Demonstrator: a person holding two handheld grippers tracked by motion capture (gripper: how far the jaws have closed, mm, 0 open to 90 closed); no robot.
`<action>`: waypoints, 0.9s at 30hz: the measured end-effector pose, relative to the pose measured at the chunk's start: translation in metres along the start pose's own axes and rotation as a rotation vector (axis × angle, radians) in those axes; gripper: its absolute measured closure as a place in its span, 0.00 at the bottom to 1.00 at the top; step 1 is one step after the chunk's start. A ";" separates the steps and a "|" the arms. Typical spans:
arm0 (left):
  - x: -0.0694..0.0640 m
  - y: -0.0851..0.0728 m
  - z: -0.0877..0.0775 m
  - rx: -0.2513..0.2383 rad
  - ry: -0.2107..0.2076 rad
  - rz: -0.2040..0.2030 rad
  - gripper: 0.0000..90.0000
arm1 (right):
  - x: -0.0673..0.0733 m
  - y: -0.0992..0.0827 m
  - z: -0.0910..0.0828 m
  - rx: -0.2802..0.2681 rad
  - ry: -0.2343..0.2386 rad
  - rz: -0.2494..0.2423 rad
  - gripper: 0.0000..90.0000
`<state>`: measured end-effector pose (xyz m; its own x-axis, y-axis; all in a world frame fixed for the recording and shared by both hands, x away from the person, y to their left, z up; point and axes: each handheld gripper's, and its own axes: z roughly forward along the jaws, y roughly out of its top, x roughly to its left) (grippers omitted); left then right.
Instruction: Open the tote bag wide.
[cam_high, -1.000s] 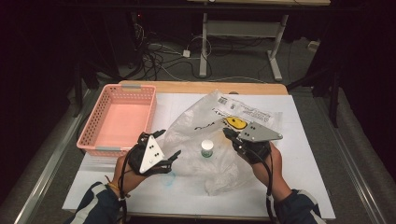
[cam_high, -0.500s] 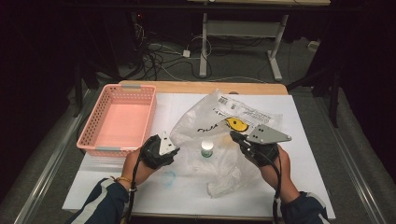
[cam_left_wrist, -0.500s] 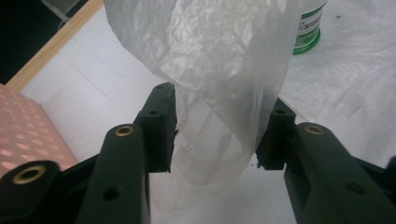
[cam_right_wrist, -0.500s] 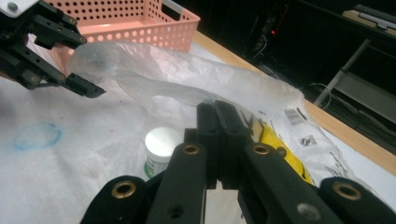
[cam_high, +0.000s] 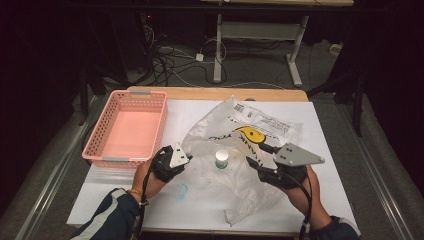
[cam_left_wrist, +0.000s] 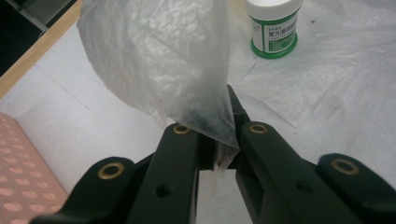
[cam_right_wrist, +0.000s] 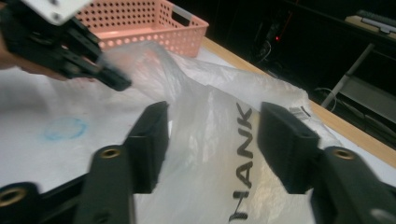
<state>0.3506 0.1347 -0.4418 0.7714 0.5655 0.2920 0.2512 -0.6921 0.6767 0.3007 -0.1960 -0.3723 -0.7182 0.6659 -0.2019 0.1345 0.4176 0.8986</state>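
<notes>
- The left tool (cam_left_wrist: 217, 140) is clenched on a corner of the thin, translucent white plastic bag (cam_left_wrist: 159, 60); in the left gripper view the film rises from between its two black jaws and fans out ahead of them.
- The right tool (cam_right_wrist: 212, 140) is released, its jaws standing wide apart with the printed side of the bag (cam_right_wrist: 219, 154) lying between and just ahead of them; no pad touches the film as far as I can tell.
- In the high view the bag (cam_high: 235, 185) spreads across the white-covered table (cam_high: 340, 200) between the left tool (cam_high: 187, 159) and the right tool (cam_high: 252, 162), its long axis running from the person's edge away toward the far side.
- A small white jar with a green label band (cam_high: 221, 159) stands upright between the two tools, ahead and to the right of the left tool; it seems to sit within the bag, though I cannot tell for certain.
- The coming move turns on the right tool: the bag's edge lies straight ahead of its open jaws, so I judge that closing there would let both tools spread the mouth.
- The empty pink perforated plastic basket (cam_high: 127, 132) sits beyond and to the left of the left tool.
</notes>
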 end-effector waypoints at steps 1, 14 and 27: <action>-0.001 -0.001 0.003 0.009 0.001 0.007 0.96 | 0.003 -0.005 -0.005 -0.002 0.018 0.005 0.44; -0.006 -0.004 0.006 0.035 0.000 0.019 0.96 | 0.044 -0.069 -0.013 0.223 0.290 -0.048 0.24; -0.004 -0.005 0.008 0.038 -0.013 0.009 0.96 | 0.046 -0.099 0.012 0.400 0.289 -0.137 0.48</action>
<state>0.3514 0.1325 -0.4522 0.7812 0.5534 0.2889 0.2660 -0.7138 0.6479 0.2620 -0.1993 -0.4749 -0.8992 0.4140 -0.1412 0.2359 0.7307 0.6406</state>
